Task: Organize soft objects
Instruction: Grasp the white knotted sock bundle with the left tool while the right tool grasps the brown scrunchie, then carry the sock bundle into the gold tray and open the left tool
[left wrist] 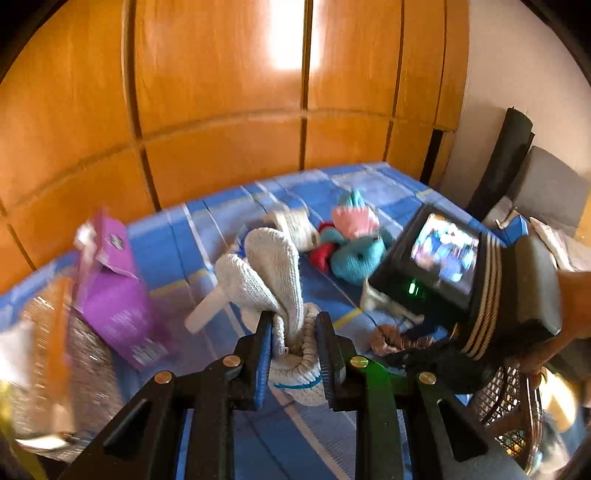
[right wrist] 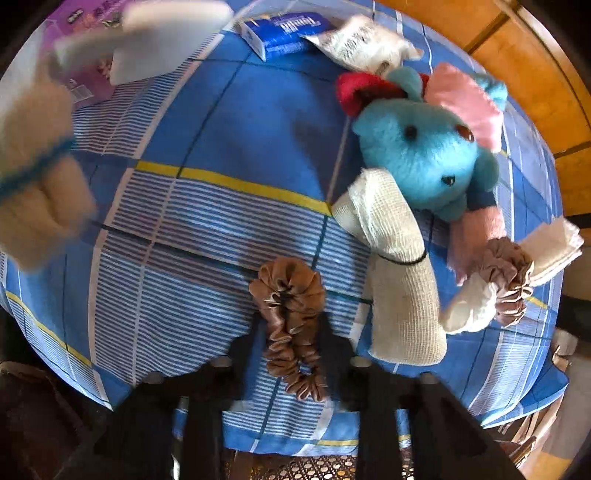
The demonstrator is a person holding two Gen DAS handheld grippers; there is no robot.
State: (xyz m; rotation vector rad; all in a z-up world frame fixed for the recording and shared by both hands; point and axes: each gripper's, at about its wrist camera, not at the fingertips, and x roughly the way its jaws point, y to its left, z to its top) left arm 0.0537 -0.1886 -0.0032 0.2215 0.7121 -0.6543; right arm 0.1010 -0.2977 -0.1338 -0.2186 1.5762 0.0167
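My left gripper [left wrist: 295,350] is shut on a white knit glove [left wrist: 266,266] with a blue-trimmed cuff, held above the blue checked sheet [left wrist: 221,214]. The same glove [right wrist: 33,166] shows blurred at the left of the right wrist view. My right gripper [right wrist: 291,343] points down at the sheet [right wrist: 221,122] and is shut on a brown satin scrunchie [right wrist: 291,325], which is bunched between its dark fingers. In the left wrist view the scrunchie [left wrist: 391,338] lies under the right gripper's body [left wrist: 443,266]. A blue plush toy [right wrist: 424,155] with pink ears lies just beyond.
A cream gauze roll [right wrist: 395,277], a mauve scrunchie [right wrist: 509,280] and a folded white cloth [right wrist: 554,251] lie to the right. A blue box [right wrist: 284,33], a white packet [right wrist: 362,44] and a purple box [left wrist: 114,295] lie farther off. A wicker basket [left wrist: 506,398] stands near; wooden wardrobe doors [left wrist: 221,92] rise behind.
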